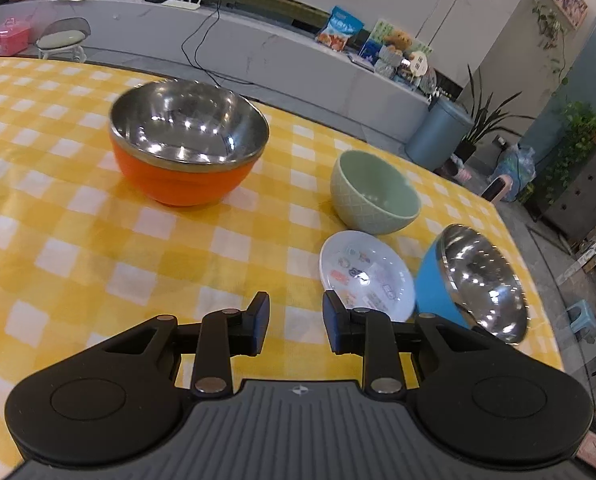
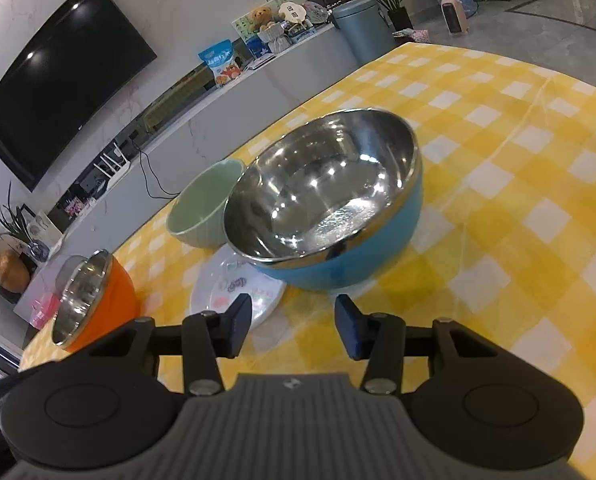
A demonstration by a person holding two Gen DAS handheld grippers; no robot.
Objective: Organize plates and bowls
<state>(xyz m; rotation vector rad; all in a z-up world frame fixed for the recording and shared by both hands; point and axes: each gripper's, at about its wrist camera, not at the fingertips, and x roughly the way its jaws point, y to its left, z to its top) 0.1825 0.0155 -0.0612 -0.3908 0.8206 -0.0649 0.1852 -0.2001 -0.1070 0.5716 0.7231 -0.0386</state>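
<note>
Four pieces of tableware are spread singly over the desk, which is covered by a yellow checked cloth; none is nested yet, so the organizing is judged to be at its start. The orange bowl stands upright and well apart from the rest, probably because it is the largest and suits the base of a stack. The green bowl, the small plate and the blue bowl are grouped close together. In the right wrist view the blue bowl is seen just beside the green bowl, and its near edge covers part of the plate; whether it rests on the plate cannot be told. The left tool is held low over bare cloth, its jaws apart and holding nothing, aimed between the orange bowl and the plate. The right tool is likewise spread and empty, just short of the blue bowl's wall, which suggests that bowl is meant to be taken first. Steel linings are expected to be slippery at the rim.
</note>
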